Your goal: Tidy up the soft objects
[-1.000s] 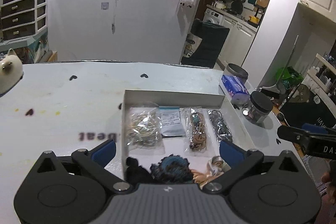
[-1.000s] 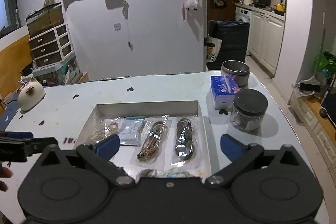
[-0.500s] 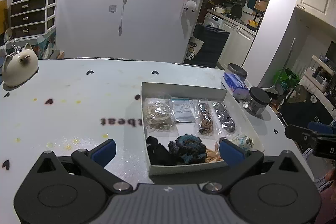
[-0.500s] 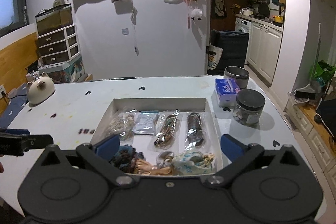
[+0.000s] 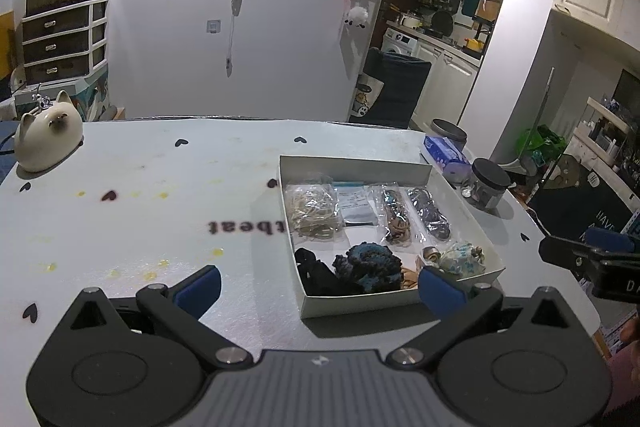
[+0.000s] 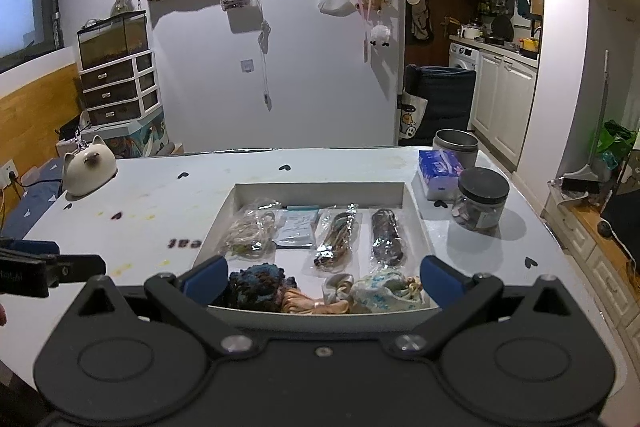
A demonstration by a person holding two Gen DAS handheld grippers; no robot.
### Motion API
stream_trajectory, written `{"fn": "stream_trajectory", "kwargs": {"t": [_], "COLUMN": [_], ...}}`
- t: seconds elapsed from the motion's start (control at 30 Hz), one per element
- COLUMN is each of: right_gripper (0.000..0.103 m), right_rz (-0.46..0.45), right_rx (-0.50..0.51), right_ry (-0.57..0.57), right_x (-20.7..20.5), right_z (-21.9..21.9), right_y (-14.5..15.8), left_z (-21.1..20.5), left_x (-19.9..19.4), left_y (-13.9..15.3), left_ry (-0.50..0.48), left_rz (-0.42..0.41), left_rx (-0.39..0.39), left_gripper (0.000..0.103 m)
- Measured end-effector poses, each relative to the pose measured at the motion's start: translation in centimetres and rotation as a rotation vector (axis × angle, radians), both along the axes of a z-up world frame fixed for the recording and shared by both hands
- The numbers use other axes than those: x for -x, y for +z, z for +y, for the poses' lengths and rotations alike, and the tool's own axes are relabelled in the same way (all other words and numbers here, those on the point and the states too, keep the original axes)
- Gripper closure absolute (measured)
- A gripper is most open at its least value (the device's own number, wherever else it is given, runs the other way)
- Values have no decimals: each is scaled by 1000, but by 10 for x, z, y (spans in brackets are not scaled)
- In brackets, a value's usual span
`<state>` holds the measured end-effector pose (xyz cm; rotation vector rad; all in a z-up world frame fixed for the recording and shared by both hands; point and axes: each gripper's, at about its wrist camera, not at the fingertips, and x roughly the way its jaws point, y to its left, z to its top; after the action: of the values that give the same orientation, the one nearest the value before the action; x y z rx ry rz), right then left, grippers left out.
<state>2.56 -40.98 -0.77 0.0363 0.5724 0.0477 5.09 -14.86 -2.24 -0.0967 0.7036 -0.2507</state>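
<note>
A: Where do the soft things lie?

B: All inside the white box (image 6: 320, 193), which sits on the table (image 6: 160, 203) toward its right edge. Along the box's near wall, left to right: a black fabric piece (image 5: 320, 277), a dark blue knitted scrunchie (image 6: 260, 285), a peach satin tie (image 6: 308, 303) and a pale floral scrunchie (image 6: 384, 293). Behind them, toward the far wall, four clear packets of hair bands (image 6: 384, 233) lie side by side, long axes running from near wall to far wall.

A: Which hand-held gripper is nearer?

B: The right hand-held gripper (image 6: 320, 277). It faces the box squarely, the near wall just under its fingertips, fingers spread wide with nothing between them. The knitted scrunchie sits by its left finger, the floral one by its right (the near row nearly spans the gap).

A: And the left?

B: The left hand-held gripper (image 5: 318, 285) hangs over the table at the box's near left corner, also spread wide and empty. From it the box lies ahead and to the right, skewed, so the packets' long axes slant away to the right.

A: Judgement for the next reach?

B: Straight forward and down from the right side looks shortest for the near row. The packets lie lengthwise along that approach, so I'd expect the fingers to close across their narrow width. Which item goes next, I cannot tell.
</note>
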Motion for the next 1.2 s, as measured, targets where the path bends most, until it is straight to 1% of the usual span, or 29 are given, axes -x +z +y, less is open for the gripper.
{"fn": "stream_trajectory", "kwargs": {"t": [0.73, 1.2], "right_gripper": [0, 0], "right_rz": [-12, -15], "right_rx": [2, -1], "right_ry": [-2, 13], "right_x": [12, 15], "right_z": [6, 8], "right_y": [4, 5], "left_z": [6, 4], "left_x": [7, 15], "left_y": [4, 8], "left_ry": [-5, 12], "left_rz": [-9, -17], "left_rx": [-6, -11], "left_gripper": [0, 0]}}
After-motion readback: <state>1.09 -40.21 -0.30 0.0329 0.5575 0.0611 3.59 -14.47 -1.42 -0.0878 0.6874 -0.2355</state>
